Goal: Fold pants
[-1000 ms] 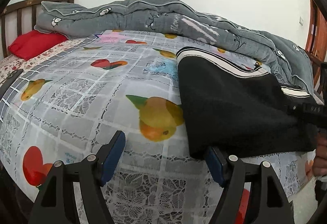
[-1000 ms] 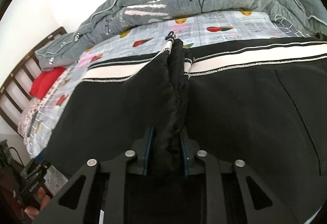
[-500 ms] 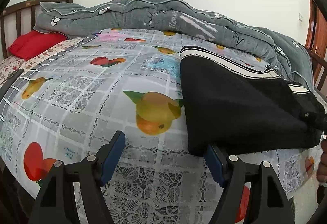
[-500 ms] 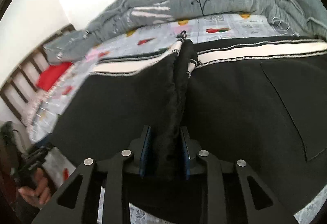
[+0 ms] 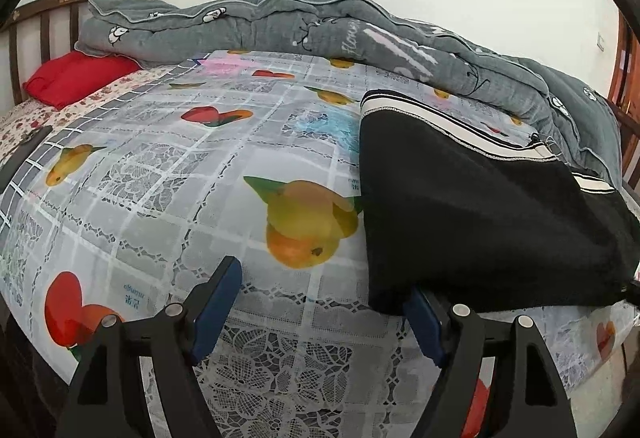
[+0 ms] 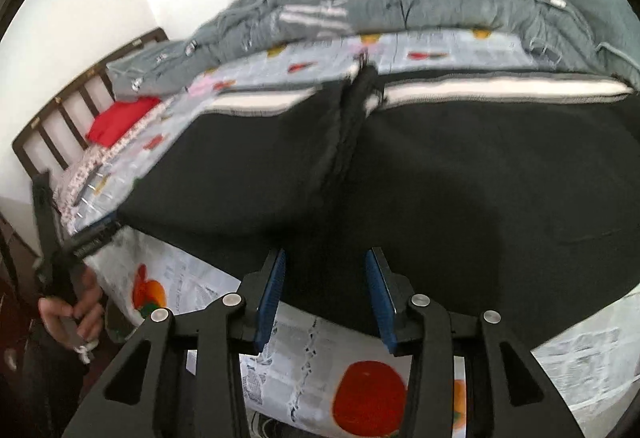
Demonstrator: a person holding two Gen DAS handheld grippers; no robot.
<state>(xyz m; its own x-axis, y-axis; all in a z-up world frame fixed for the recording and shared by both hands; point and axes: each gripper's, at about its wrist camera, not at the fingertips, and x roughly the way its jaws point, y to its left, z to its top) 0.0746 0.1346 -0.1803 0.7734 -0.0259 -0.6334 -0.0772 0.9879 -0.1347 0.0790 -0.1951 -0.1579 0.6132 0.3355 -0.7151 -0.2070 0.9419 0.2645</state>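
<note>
The black pants [image 6: 460, 190] lie folded at the near right edge of the bed cover [image 5: 168, 174]. The right gripper [image 6: 325, 296] has just been opening; its jaws touch nothing. The left gripper [image 5: 320, 308] stands wide, over free cover. The quilt [image 5: 320, 30] reads "Flower".

Bed [image 5: 168, 174]: covered with a fruit-print sheet.
Pants [image 5: 472, 222]: black, lying on the bed, in front of the quilt.
Quilt [image 5: 320, 26]: grey, along the bed's far side.
Pillow [image 5: 76, 78]: red, beside the quilt's left end.
</note>
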